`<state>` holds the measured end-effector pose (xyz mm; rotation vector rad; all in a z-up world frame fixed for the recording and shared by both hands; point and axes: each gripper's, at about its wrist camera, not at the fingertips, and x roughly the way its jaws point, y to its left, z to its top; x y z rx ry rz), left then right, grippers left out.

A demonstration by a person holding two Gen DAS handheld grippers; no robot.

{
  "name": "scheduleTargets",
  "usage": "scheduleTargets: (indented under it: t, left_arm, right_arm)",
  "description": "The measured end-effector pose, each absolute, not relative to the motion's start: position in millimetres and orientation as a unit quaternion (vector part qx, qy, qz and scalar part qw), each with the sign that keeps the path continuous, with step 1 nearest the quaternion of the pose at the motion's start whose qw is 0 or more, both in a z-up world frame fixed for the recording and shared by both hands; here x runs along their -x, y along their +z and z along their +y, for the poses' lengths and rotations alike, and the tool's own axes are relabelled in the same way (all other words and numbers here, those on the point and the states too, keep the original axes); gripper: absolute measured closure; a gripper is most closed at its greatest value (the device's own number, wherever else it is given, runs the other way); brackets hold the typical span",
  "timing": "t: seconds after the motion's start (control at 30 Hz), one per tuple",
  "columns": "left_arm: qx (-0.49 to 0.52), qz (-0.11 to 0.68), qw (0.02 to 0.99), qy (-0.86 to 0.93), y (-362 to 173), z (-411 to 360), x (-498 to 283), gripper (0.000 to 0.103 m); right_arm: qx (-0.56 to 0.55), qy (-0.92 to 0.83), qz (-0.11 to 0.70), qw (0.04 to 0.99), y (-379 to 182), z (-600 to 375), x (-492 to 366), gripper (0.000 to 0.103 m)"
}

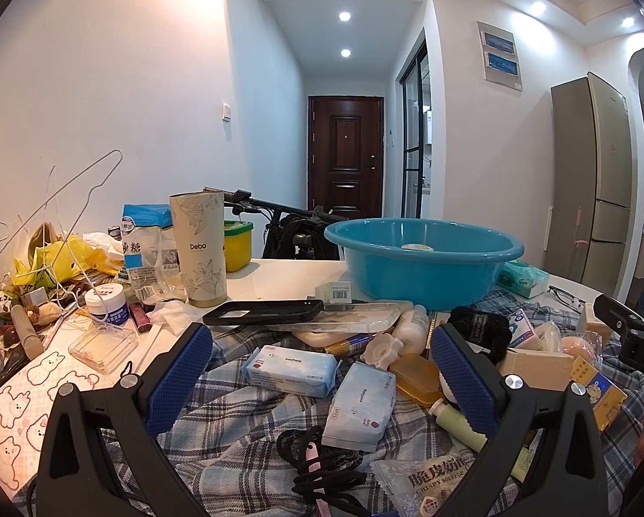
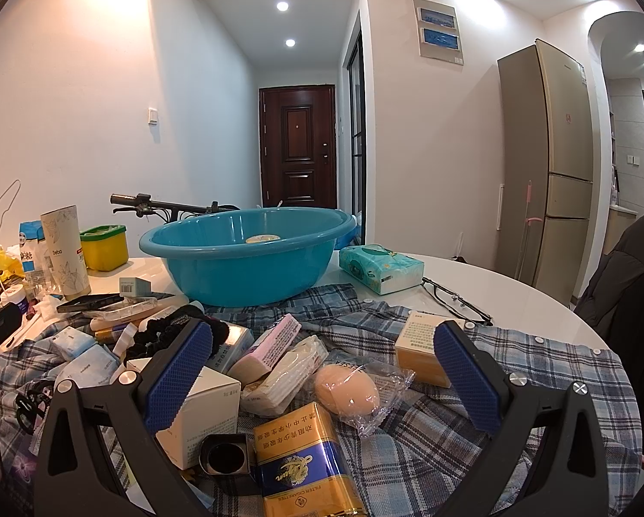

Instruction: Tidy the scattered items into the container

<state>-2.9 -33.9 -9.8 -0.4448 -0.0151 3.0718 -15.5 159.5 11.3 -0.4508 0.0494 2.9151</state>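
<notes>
A blue plastic basin (image 1: pixel 421 258) (image 2: pixel 244 254) stands on the white table behind a plaid cloth (image 1: pixel 236 443) (image 2: pixel 408 452) strewn with small items. My left gripper (image 1: pixel 322 370) is open and empty above two pale blue tissue packs (image 1: pixel 292 370), an orange soap box (image 1: pixel 419 379) and black hair ties (image 1: pixel 322 469). My right gripper (image 2: pixel 324 370) is open and empty above a wrapped beige sponge (image 2: pixel 348 390), a gold and blue cigarette tin (image 2: pixel 304 465), a white box (image 2: pixel 205 409) and a pink pack (image 2: pixel 274 344).
A Debo tumbler (image 1: pixel 199 250), sugar bag (image 1: pixel 143 245), yellow tub (image 1: pixel 238 243), phone cases (image 1: pixel 264 312) and wire hangers (image 1: pixel 63 211) crowd the left. A green tissue pack (image 2: pixel 380 269) and glasses (image 2: pixel 455 299) lie right of the basin. The right gripper shows at the left view's edge (image 1: pixel 632 336).
</notes>
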Motion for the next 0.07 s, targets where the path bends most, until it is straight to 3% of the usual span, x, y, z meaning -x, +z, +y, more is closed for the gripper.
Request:
scheduleTargets:
  t: [0.07]
  left_arm:
    - [0.143,-0.005,0.018,0.989,-9.9,-34.6,2.6,0.000]
  right_arm:
    - [0.152,0.984,0.017,0.096,11.3,159.5,15.4,0.001]
